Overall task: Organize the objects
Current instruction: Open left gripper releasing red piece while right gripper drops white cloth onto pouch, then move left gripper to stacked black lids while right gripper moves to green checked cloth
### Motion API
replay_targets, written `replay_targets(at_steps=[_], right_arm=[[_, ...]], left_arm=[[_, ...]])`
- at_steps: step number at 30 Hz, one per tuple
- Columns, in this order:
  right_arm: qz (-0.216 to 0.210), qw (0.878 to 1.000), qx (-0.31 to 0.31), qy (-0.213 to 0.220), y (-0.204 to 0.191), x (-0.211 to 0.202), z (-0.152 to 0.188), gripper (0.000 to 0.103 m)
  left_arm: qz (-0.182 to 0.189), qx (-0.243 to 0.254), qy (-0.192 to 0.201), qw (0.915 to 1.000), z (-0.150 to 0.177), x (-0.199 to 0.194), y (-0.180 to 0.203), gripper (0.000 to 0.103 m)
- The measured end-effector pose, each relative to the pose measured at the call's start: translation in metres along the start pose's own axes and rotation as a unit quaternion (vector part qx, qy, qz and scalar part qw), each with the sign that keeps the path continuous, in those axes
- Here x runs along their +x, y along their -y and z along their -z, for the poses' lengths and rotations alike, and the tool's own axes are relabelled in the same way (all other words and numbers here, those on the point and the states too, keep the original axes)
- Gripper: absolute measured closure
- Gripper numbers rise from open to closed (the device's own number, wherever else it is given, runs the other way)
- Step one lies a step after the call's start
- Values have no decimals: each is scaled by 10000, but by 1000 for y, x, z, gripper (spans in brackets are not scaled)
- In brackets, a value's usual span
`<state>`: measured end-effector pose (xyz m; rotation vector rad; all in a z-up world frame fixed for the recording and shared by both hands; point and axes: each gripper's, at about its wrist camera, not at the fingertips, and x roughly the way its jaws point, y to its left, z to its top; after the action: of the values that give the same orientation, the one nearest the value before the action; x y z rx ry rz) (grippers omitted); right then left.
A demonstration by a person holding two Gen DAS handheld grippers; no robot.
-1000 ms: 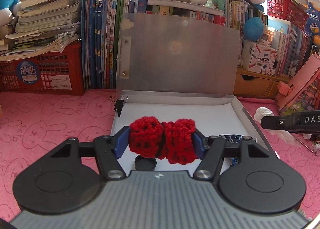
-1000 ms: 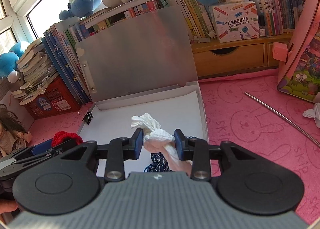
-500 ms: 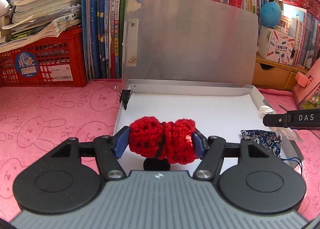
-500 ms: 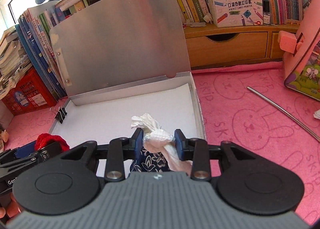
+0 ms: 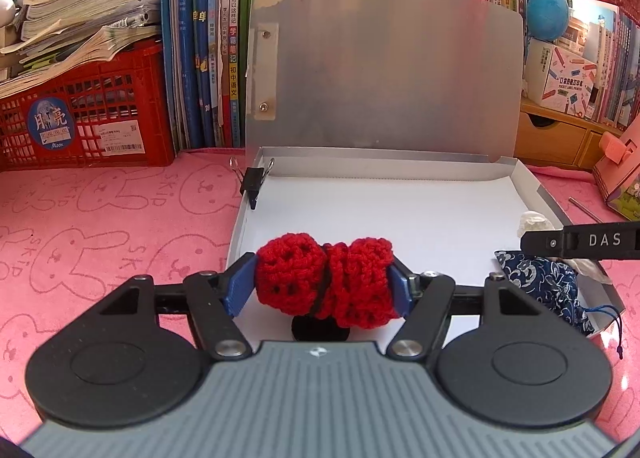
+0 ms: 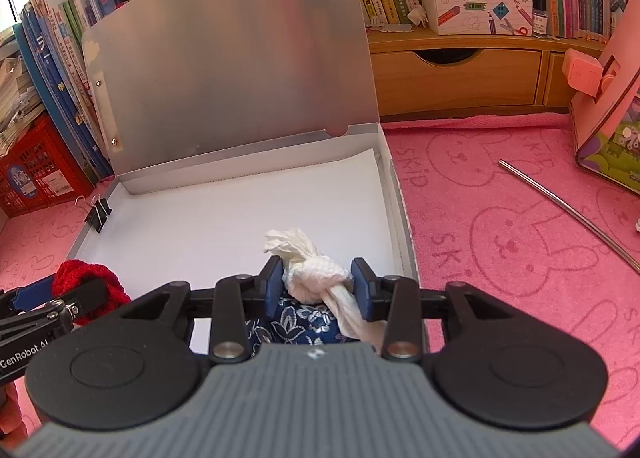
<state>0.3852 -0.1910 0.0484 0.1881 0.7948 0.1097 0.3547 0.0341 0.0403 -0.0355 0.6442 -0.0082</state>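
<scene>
1. Between the fingers of the left gripper (image 5: pixel 324 285) sits a red crocheted yarn bundle (image 5: pixel 325 282), bound by a dark band round its middle; the blue pads are clamped on its two ends, and it hangs over the near edge of the white sheet.
2. Just beneath that bundle a small round black cap (image 5: pixel 319 330) lies on the sheet, so the bundle is best set down a little ahead of or beside it, not on it.
3. The fingers of the right gripper (image 6: pixel 319 285) are clamped on a knotted white tissue wad (image 6: pixel 316 276), its loose tail trailing back under the right finger.
4. Directly below those fingers lies a dark blue floral cloth pouch (image 6: pixel 298 328), already inside the box; the tissue should go ahead of it, on bare paper.
5. Ahead of both pairs of fingers spreads the shallow silver box (image 6: pixel 394 193) lined with white paper, on the pink rabbit-print counter (image 6: pixel 500 242).
6. My judgement: lower each item until it touches the paper before letting go, since both are light and could roll.
7. At the far left corner a black binder clip (image 5: pixel 253 186) grips the wall; beyond stands the upright silver lid (image 5: pixel 380 73).
</scene>
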Motion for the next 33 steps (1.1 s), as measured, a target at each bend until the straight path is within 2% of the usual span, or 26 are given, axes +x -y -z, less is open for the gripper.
replay_targets(at_steps=[1, 5, 10, 13, 21, 27, 33], right_arm=[[-34, 10000, 5, 9, 0, 0, 0, 39], [-141, 9998, 40, 120, -2, -6, 1, 28], [-242, 9991, -38, 341, -5, -23, 0, 10], [-330, 9981, -81, 507, -5, -38, 0, 5], [-641, 9931, -440, 877, -9, -91, 10, 0], [-839, 9866, -769, 1168, -11, -139, 43, 0], [-791, 9856, -806, 1259, -5, -165, 84, 0]], left_arm=[[-4, 18, 20, 10000, 0, -1, 0, 27], [-12, 116, 212, 9997, -2, -11, 3, 19], [88, 202, 400, 9990, -8, -33, 5, 16], [117, 314, 493, 9982, -8, -47, 7, 16], [468, 539, 642, 9954, 8, -100, 11, 16], [654, 594, 544, 9946, 35, -133, 10, 15], [711, 426, 654, 9944, 65, -167, 1, 15]])
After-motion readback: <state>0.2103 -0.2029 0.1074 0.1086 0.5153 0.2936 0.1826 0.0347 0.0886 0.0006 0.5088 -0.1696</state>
